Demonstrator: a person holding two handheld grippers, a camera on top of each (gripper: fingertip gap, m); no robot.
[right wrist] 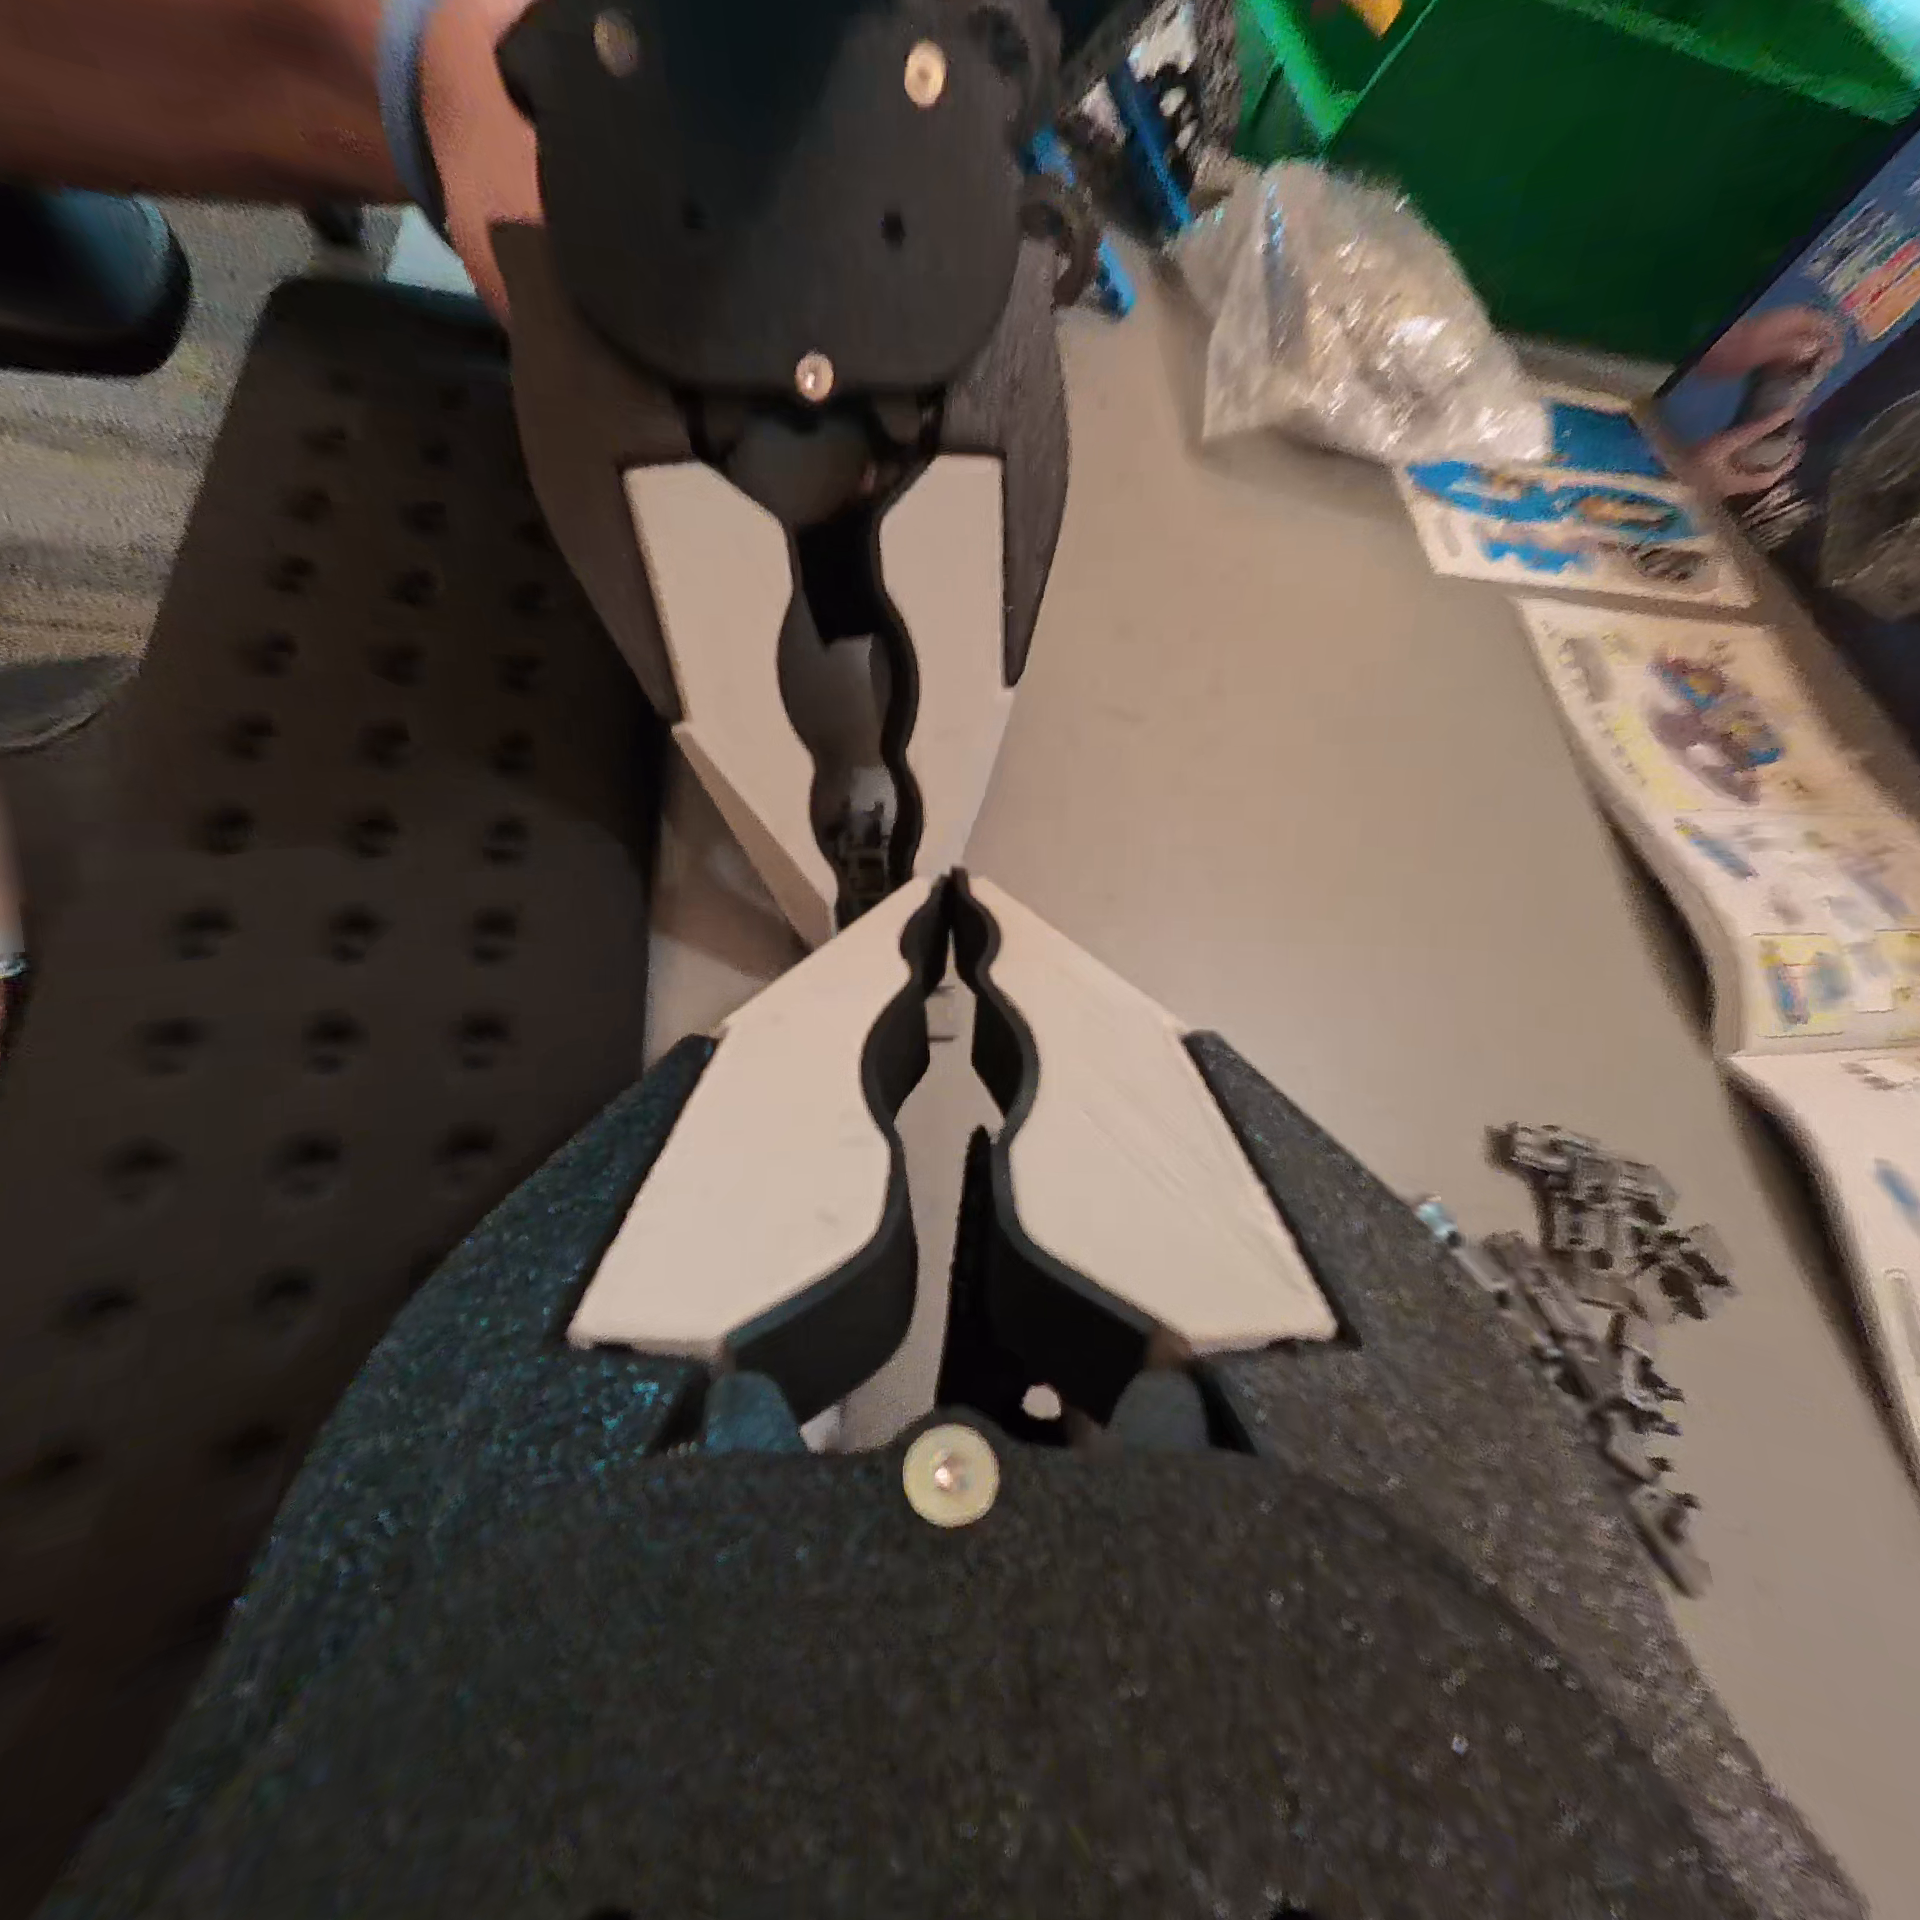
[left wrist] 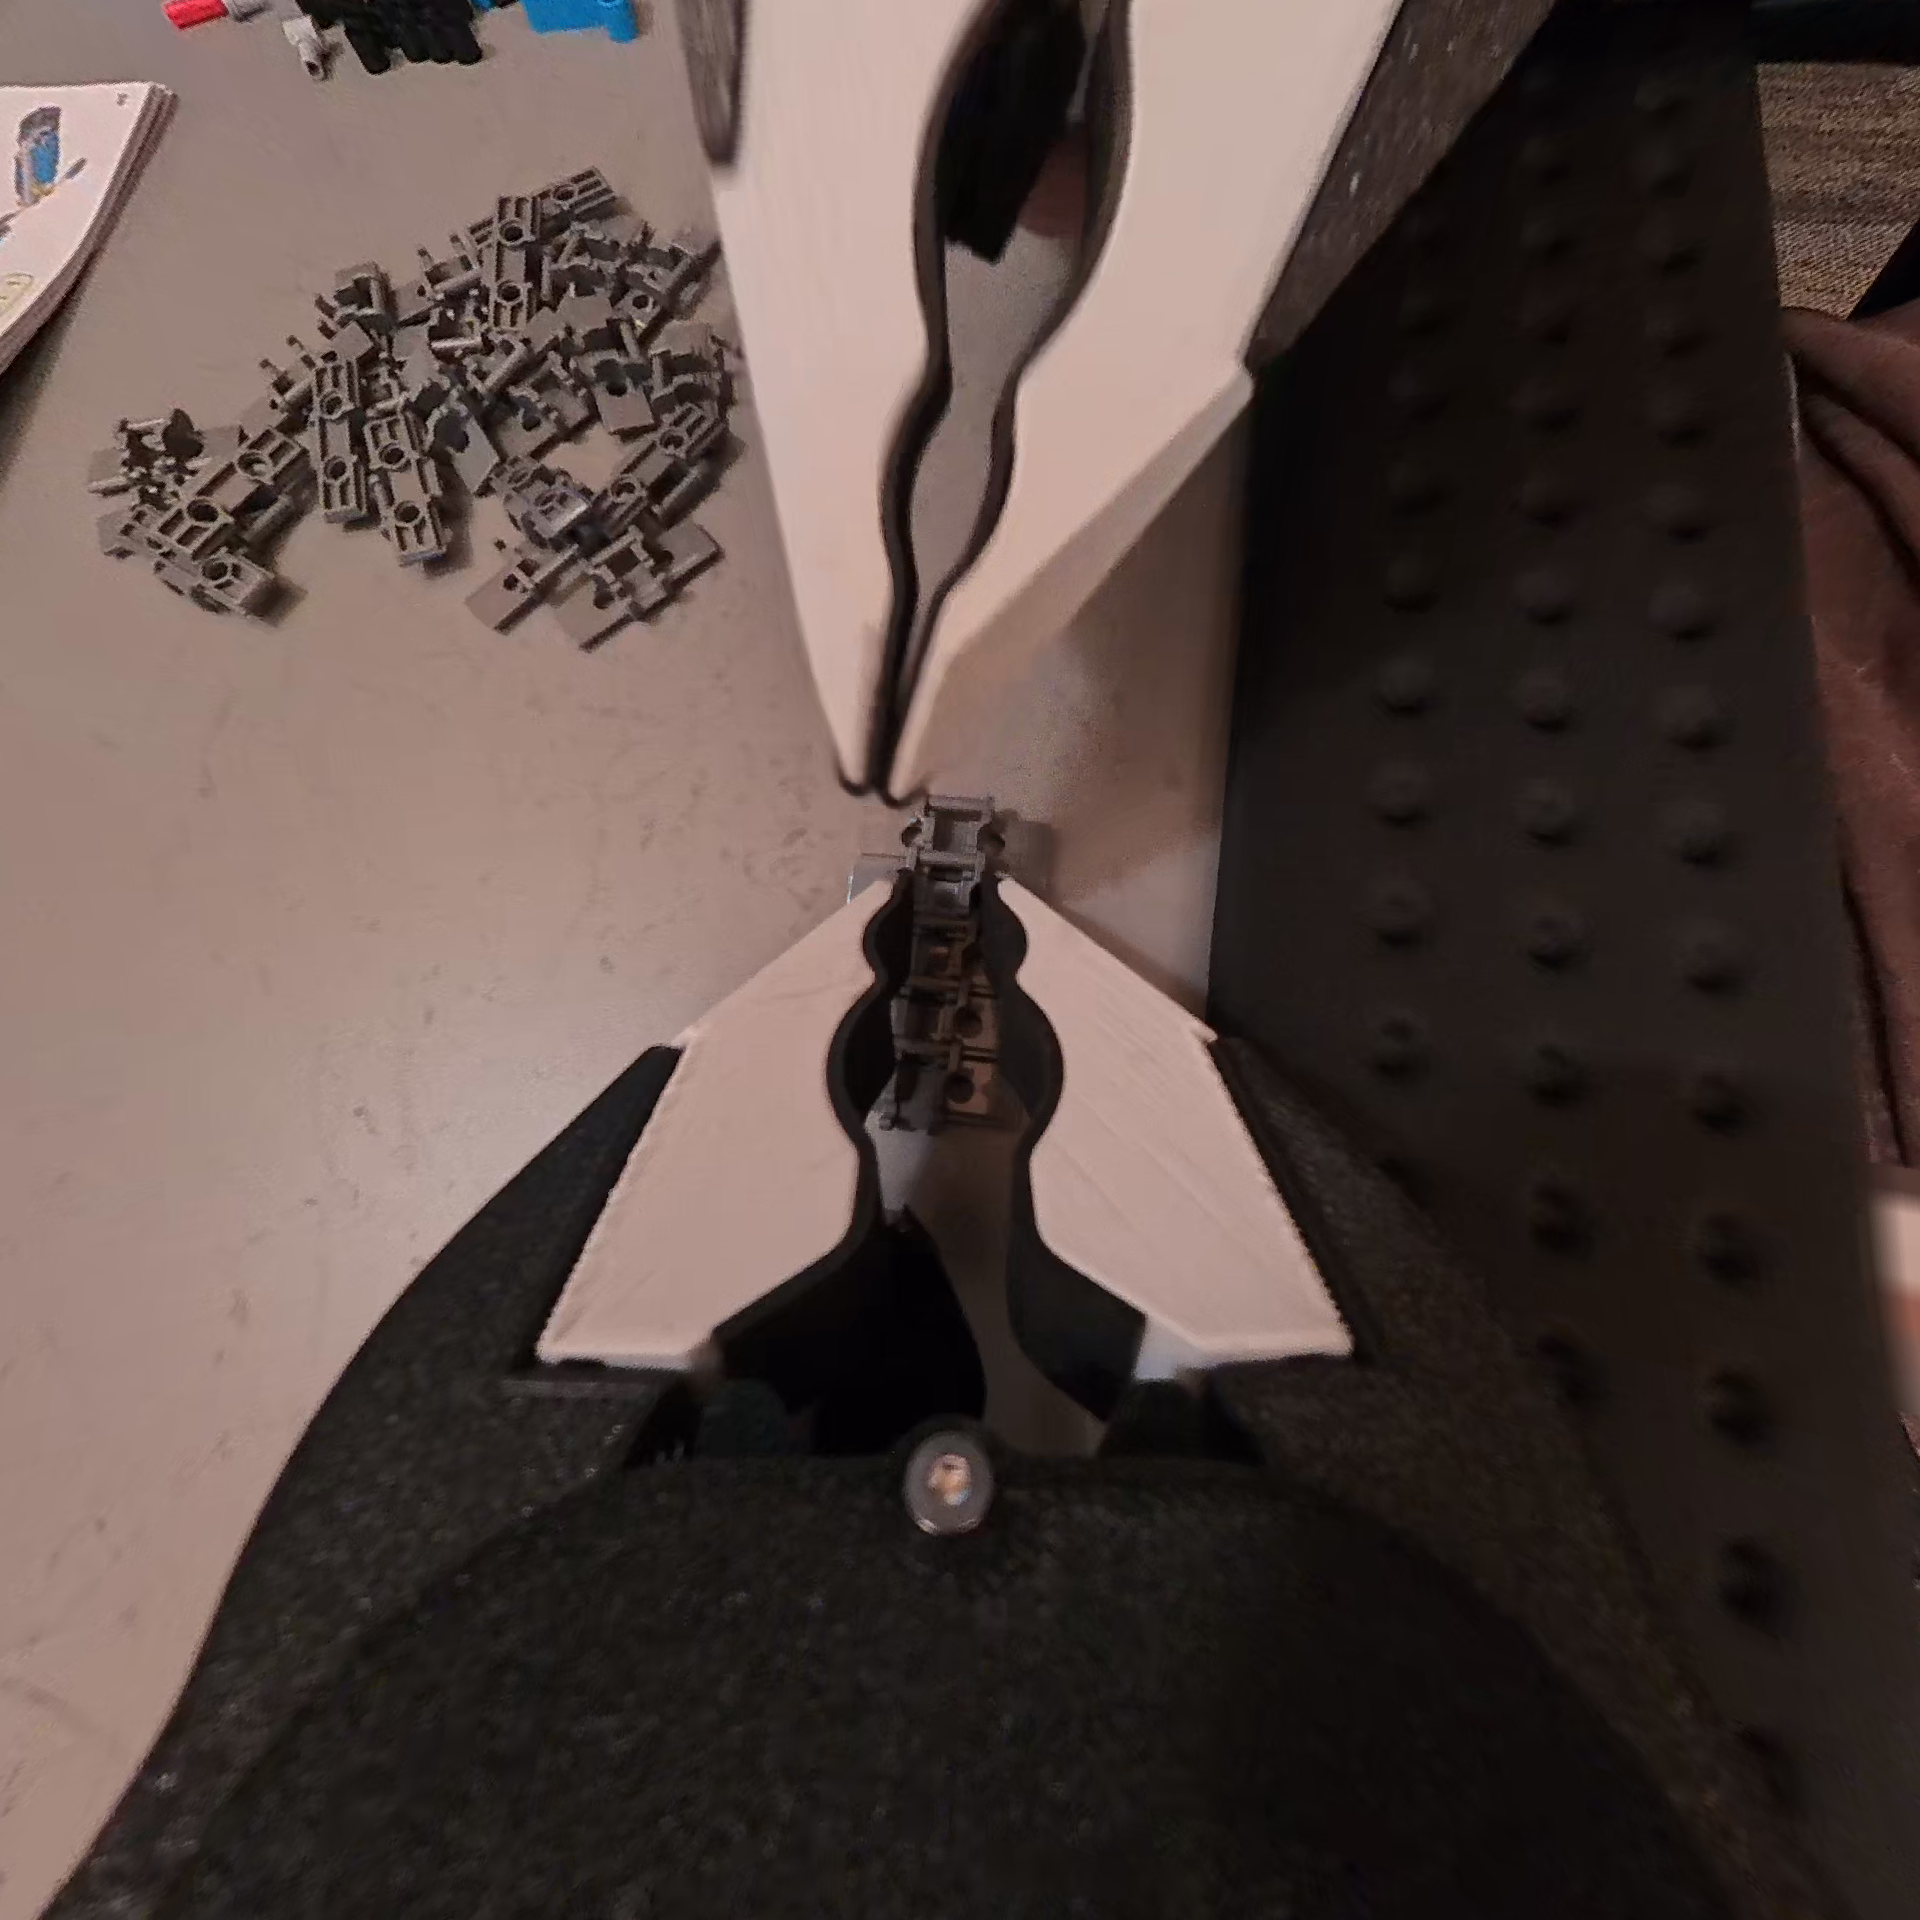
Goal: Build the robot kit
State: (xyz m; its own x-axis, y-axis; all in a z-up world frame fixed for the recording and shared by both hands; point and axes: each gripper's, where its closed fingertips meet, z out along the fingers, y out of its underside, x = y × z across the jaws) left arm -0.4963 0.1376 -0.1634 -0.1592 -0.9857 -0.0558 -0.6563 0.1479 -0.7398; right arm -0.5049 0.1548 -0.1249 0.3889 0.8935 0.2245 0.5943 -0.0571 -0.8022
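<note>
My left gripper (left wrist: pixel 940 894) is shut on a short chain of grey track links (left wrist: pixel 951 935). The chain runs along the gap between the pads, and its top link sticks out past the fingertips. The right wrist view shows this gripper (right wrist: pixel 864 899) from the front, with the grey links (right wrist: pixel 860 831) between its pads. My right gripper (right wrist: pixel 951 883) is shut, and nothing shows between its tips. In the left wrist view the right gripper (left wrist: pixel 871 788) comes down from above, its tips just left of the chain's top link and very close to it.
A pile of loose grey track links (left wrist: pixel 416 416) lies on the beige table (left wrist: pixel 312 935) and also shows in the right wrist view (right wrist: pixel 1600 1309). A black studded mat (left wrist: pixel 1558 831) lies alongside. There are also instruction booklets (right wrist: pixel 1766 831), a plastic bag (right wrist: pixel 1340 312), a green box (right wrist: pixel 1558 156), and a hand (right wrist: pixel 208 94). The gap from one gripper's tips to the other's is roughly 4 centimetres.
</note>
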